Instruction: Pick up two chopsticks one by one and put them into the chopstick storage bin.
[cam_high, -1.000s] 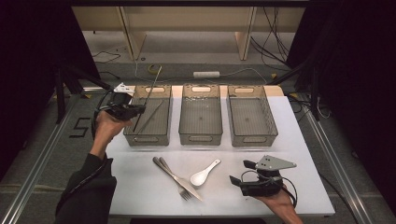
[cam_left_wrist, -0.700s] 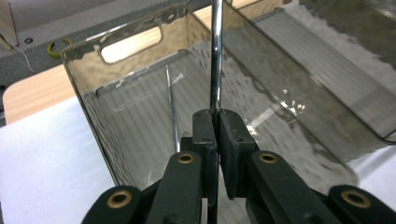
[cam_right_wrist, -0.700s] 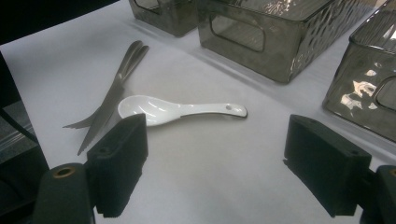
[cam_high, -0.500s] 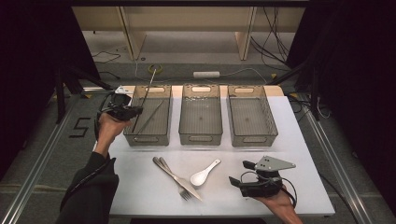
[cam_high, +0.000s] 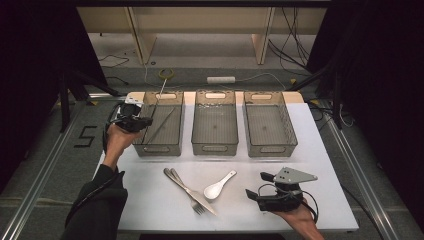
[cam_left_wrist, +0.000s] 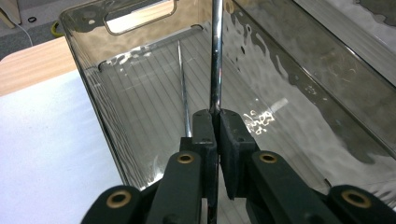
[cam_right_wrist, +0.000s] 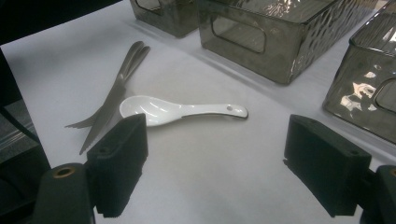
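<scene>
1. We are looking at a thin metal rod (cam_left_wrist: 215, 56), most likely a steel chopstick, which the left claw (cam_left_wrist: 215, 116) is pinching tight between its two black jaws. The rod is pointing up and away over the left bin (cam_high: 160, 147), with a second rod (cam_left_wrist: 183, 88) lying inside that bin.
2. We are judging the rod to be light, stiff and slippery, so it is best gripped near its middle, with the pads square across it to stop it swivelling.
3. In the high view, the left claw (cam_high: 134, 121) is hovering at the left bin's near left corner, with the rod (cam_high: 159, 95) slanting beyond the far rim.
4. Two more clear bins, a middle bin (cam_high: 215, 145) and a right bin (cam_high: 272, 147), are standing beside it on the white surface (cam_high: 150, 200).
5. Nearer the person, a knife (cam_right_wrist: 119, 88) and fork (cam_high: 192, 197) are lying crossed, with a white ceramic spoon (cam_right_wrist: 177, 110) just beside them.
6. The right claw (cam_right_wrist: 215, 163) is resting wide apart, holding nothing, facing the spoon.
</scene>
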